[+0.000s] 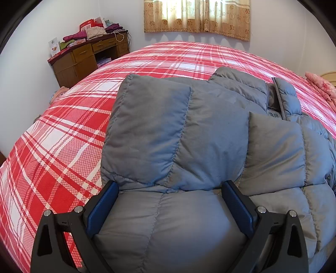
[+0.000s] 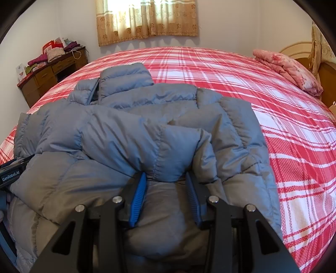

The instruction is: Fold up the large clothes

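Note:
A grey quilted puffer jacket (image 1: 189, 130) lies on the red plaid bed (image 1: 63, 147), collar toward the far side, both sleeves folded across the front. My left gripper (image 1: 170, 187) is wide open, its blue pads either side of the jacket's near hem under a folded sleeve cuff. In the right wrist view the jacket (image 2: 130, 134) fills the near bed (image 2: 283, 126). My right gripper (image 2: 167, 178) is partly open, its pads straddling a bulge of the hem without clamping it. The left gripper's body (image 2: 10, 174) shows at the left edge.
A wooden desk (image 1: 84, 58) piled with clothes and boxes stands in the far left corner. A curtained window (image 1: 197, 14) is on the far wall. A folded pink floral quilt (image 2: 292, 69) lies by the headboard (image 2: 327, 79) at the right.

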